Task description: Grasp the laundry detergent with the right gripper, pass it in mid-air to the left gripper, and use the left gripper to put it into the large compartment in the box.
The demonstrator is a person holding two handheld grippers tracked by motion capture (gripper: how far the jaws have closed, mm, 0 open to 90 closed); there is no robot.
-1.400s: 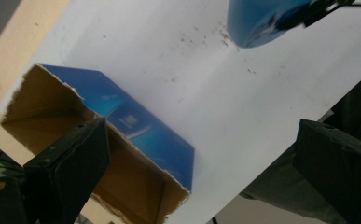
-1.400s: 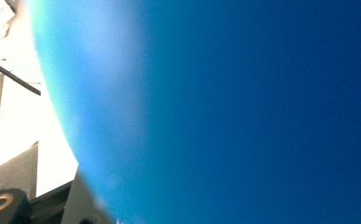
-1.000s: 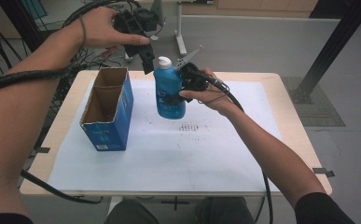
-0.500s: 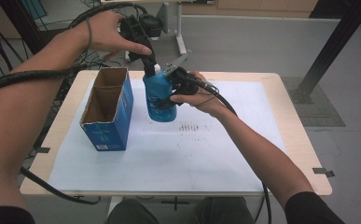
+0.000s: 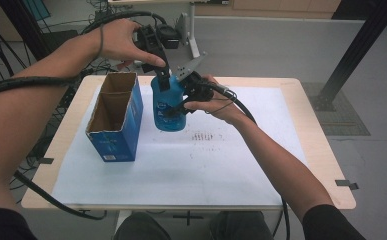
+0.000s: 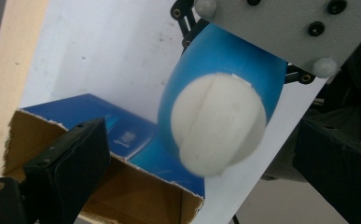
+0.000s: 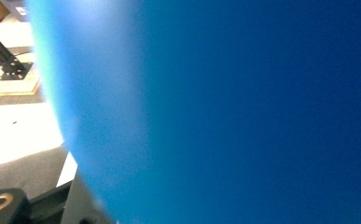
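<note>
The right gripper (image 5: 181,102) clamps the blue bottle (image 5: 168,107) by its body, jaws pressed on either side, and holds it upright just right of the open box (image 5: 115,125). In the high view the bottle's base sits low over the white mat (image 5: 191,165); whether it touches cannot be told. The right gripper view is close up against the bottle's blue wall (image 7: 225,112) (a blur of colour, with a strip of table at the left edge).

The left gripper (image 5: 162,75) comes in from above, pointing down at the bottle's top. In the left gripper view its two black jaws stand spread, one on each side of the white cap (image 6: 218,126), with clear gaps between pads and cap, so nothing is pinched. Below the cap lies the box (image 6: 103,154), its brown inside showing, and the grey plate of the right gripper (image 6: 285,28) crosses the top of that view.
</note>
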